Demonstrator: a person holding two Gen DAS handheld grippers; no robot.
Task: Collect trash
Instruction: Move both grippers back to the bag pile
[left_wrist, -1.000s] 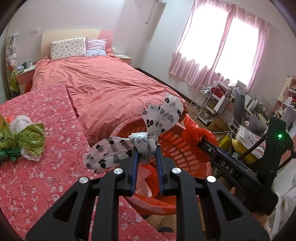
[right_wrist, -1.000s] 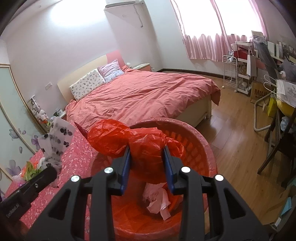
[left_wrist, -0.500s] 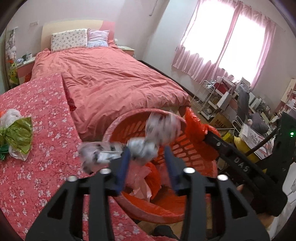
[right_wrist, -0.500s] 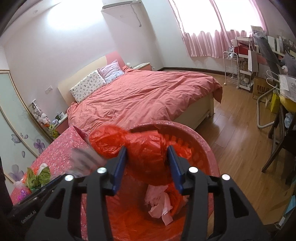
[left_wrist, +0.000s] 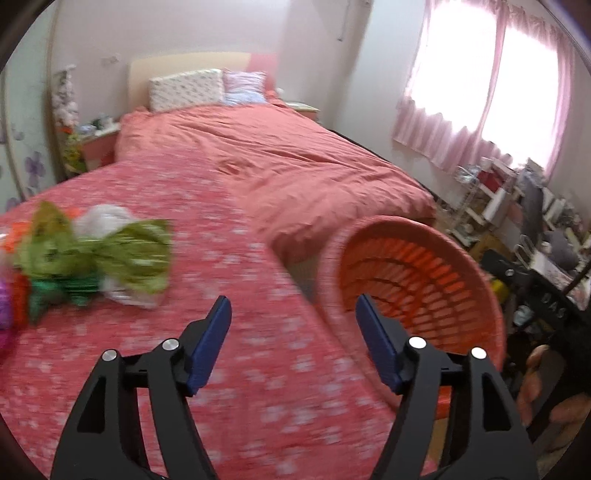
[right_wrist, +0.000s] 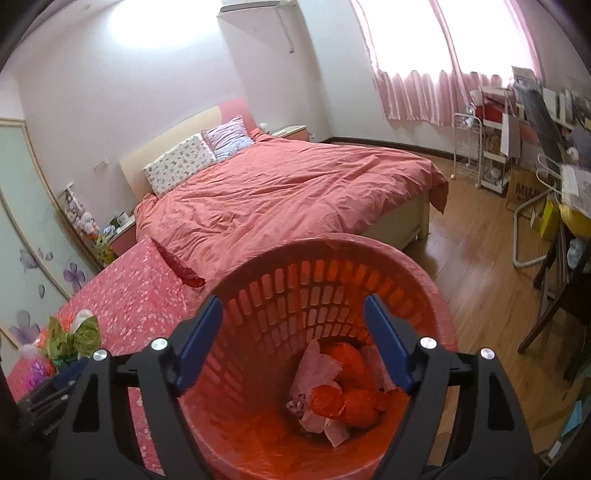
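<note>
Left gripper (left_wrist: 291, 328): jaws spread wide, nothing between the blue pads, hanging over the flowered red cover (left_wrist: 207, 354) and pointed toward the heap at the far left.
Right gripper (right_wrist: 293, 343): jaws spread wide too, empty, poised right over the mouth of the orange basket (right_wrist: 424, 280).
Basket contents: crumpled red plastic wads (right_wrist: 347, 402) and pale pink paper scraps (right_wrist: 317, 373) lie loose at the bottom, on the right side.
Trash not yet collected: a crinkled green wrapper (left_wrist: 122, 254) tangled with a white plastic bag (left_wrist: 99, 218) and darker green bits, with orange and purple scraps at the frame edge, all on the flowered cover, well apart from the basket.
Sharpness: the left view is smeared, so fine detail of the pile cannot be read.
Handling guess: thin film and foil, so very light, limp, springy when crushed; nothing here looks breakable.
Slip risk: glossy film may slide off the pads if only a loose flap is caught.
Where to bite: I'd go for the bunched middle of the green wrapper, where the folds gather thick, not a trailing corner.
Snag watch: the pieces look tangled, so one pinch may drag neighbours along.
</note>
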